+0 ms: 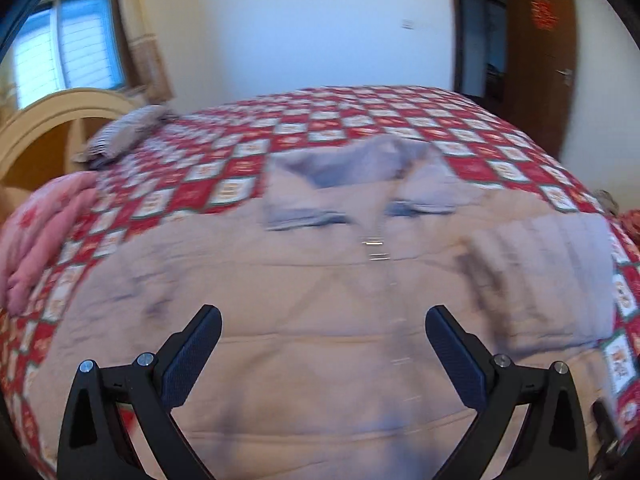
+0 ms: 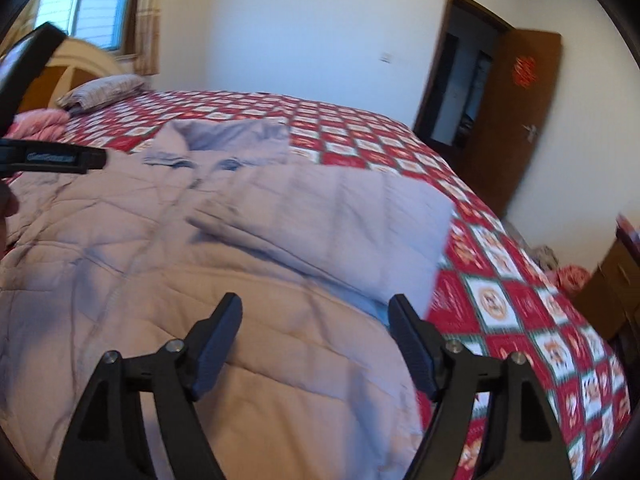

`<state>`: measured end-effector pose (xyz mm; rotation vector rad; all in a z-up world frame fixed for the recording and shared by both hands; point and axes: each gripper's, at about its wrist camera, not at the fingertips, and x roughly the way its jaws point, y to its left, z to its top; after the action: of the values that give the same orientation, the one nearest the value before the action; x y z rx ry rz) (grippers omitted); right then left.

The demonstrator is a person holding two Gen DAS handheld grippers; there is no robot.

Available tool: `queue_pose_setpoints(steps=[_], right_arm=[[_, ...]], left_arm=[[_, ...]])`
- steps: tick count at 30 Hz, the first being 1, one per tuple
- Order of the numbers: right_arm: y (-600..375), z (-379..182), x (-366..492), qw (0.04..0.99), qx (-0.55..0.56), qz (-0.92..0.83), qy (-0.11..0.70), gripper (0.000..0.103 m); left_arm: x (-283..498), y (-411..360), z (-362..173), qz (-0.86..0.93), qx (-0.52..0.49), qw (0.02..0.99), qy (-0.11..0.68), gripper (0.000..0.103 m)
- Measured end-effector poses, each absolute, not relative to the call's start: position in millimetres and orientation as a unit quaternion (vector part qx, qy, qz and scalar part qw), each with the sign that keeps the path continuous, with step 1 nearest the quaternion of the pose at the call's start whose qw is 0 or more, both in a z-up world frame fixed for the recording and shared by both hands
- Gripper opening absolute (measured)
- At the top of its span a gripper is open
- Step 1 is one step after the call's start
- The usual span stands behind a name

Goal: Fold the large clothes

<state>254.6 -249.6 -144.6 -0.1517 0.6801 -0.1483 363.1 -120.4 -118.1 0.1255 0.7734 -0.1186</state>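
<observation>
— Where's the coat?

— The quilted beige coat (image 1: 304,320) lies spread, front up, on my bed's red checked quilt (image 1: 360,120), collar (image 1: 352,168) toward the far side. One sleeve (image 2: 340,216) is folded across the chest.

— And your tools?

— My left tool (image 1: 323,322) hovers over the coat's middle, jaws wide apart, holding nothing. My right tool (image 2: 316,312) is spread too, empty, above the coat's right edge near the folded sleeve.

text: I read none | door (image 2: 520,120): I see a red sign (image 2: 524,73), characters too blurred | left gripper (image 2: 52,158): white lettering, unreadable | bedspread (image 2: 496,304): emblems too small
</observation>
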Motion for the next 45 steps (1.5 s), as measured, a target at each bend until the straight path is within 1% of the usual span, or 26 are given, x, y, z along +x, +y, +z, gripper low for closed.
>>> queue_pose_setpoints(steps=[3, 5, 8, 9, 10, 11, 12, 13, 14, 18, 21, 26, 33, 45], right_arm=[[-258, -147, 245, 0.939, -0.074, -0.074, 0.328, 0.079], [-261, -150, 237, 0.941, -0.080, -0.078, 0.321, 0.082], [-268, -156, 231, 0.943, -0.072, -0.076, 0.315, 0.082], [-271, -158, 230, 0.943, -0.067, -0.075, 0.316, 0.082], [-273, -160, 229, 0.944, -0.061, -0.074, 0.317, 0.082], [-275, -163, 229, 0.944, -0.055, -0.073, 0.318, 0.082], [-277, -166, 229, 0.943, -0.052, -0.074, 0.321, 0.082], [-281, -169, 228, 0.942, -0.049, -0.075, 0.323, 0.082], [-284, -173, 228, 0.942, -0.045, -0.076, 0.325, 0.082], [-296, -183, 224, 0.940, -0.027, -0.079, 0.331, 0.083], [-306, -182, 220, 0.941, -0.014, -0.087, 0.327, 0.083], [-317, -173, 226, 0.941, -0.002, -0.114, 0.318, 0.083], [-315, -159, 240, 0.942, -0.011, -0.119, 0.313, 0.084], [-297, -164, 255, 0.939, -0.029, -0.106, 0.327, 0.084]], left_arm=[[373, -158, -120, -0.086, 0.056, 0.915, 0.391, 0.102], [377, -178, -123, -0.095, 0.063, 0.911, 0.395, 0.102], [385, -204, -132, -0.108, 0.069, 0.906, 0.403, 0.102], [388, -214, -139, -0.115, 0.070, 0.901, 0.413, 0.096], [390, -218, -144, -0.123, 0.068, 0.897, 0.418, 0.087], [392, -224, -150, -0.135, 0.066, 0.892, 0.427, 0.058], [394, -229, -157, -0.152, 0.062, 0.883, 0.439, 0.027], [395, -232, -161, -0.166, 0.056, 0.876, 0.450, 0.015], [393, -233, -165, -0.176, 0.049, 0.871, 0.455, 0.010], [381, -226, -159, -0.176, 0.059, 0.885, 0.428, 0.004], [373, -205, -145, -0.171, 0.059, 0.896, 0.406, 0.003], [367, -167, -129, -0.152, 0.065, 0.907, 0.388, 0.002], [357, -125, -121, -0.131, 0.067, 0.919, 0.366, 0.002], [355, -76, -134, -0.090, 0.066, 0.926, 0.361, 0.002]])
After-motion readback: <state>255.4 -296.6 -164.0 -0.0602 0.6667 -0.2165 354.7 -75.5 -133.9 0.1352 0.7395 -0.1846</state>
